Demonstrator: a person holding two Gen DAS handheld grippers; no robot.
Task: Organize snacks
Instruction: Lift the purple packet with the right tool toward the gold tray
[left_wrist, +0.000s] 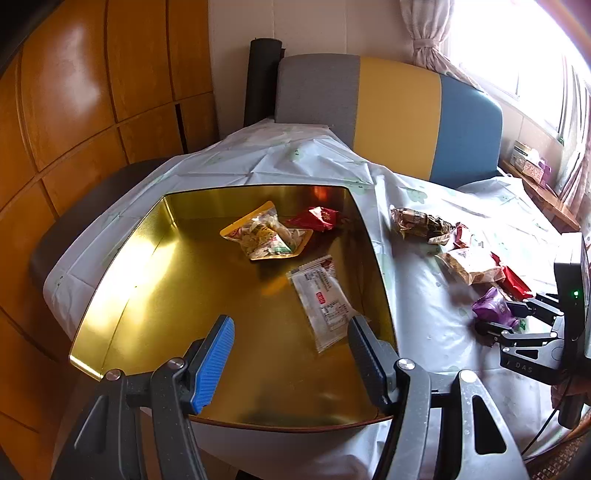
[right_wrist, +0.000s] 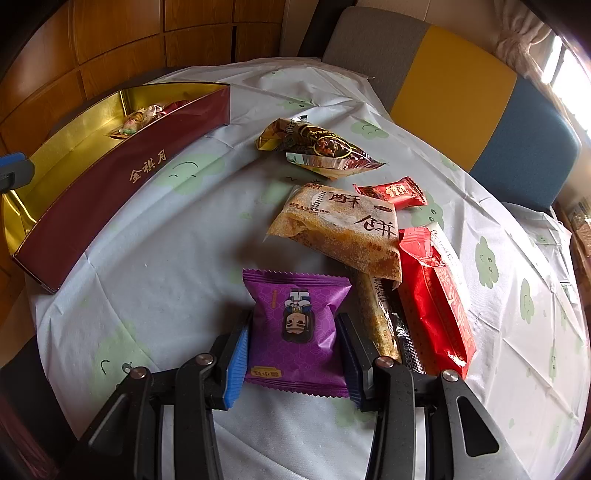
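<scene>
The right gripper (right_wrist: 293, 339) had its two pads pressed against the sides of a purple snack packet (right_wrist: 297, 328), which still lay flat on the white tablecloth (right_wrist: 166, 295). The grip sat across the packet's puffed middle rather than its crimped ends, probably so the wrapper would not slip out when lifted. Just beyond the right finger lay the rest of the loose pile: a long gold-and-black stick (right_wrist: 376, 317) and a red foil packet (right_wrist: 432, 295) close alongside, a tan pastry packet (right_wrist: 340, 225) ahead of the fingertips, then a small red sweet (right_wrist: 391, 192) and a dark gold-trimmed wrapper (right_wrist: 317, 147) farther out. Well off to the left of the fingers stood the gift box (right_wrist: 110, 181), maroon outside and gold inside.

The left gripper (left_wrist: 291, 354) hung over that box's near end with its jaws wide and nothing between them. Ahead of its fingertips, on the gold floor (left_wrist: 184, 295), were three snacks already sorted: a white sachet (left_wrist: 321, 299) nearest the right finger, a yellow-edged clear bag (left_wrist: 266, 236) beyond it, and a red packet (left_wrist: 317, 218) at the far wall. Its place there suggests it had finished a drop or was waiting to steady the box. The purple packet looked to be the next item bound for the box.
</scene>
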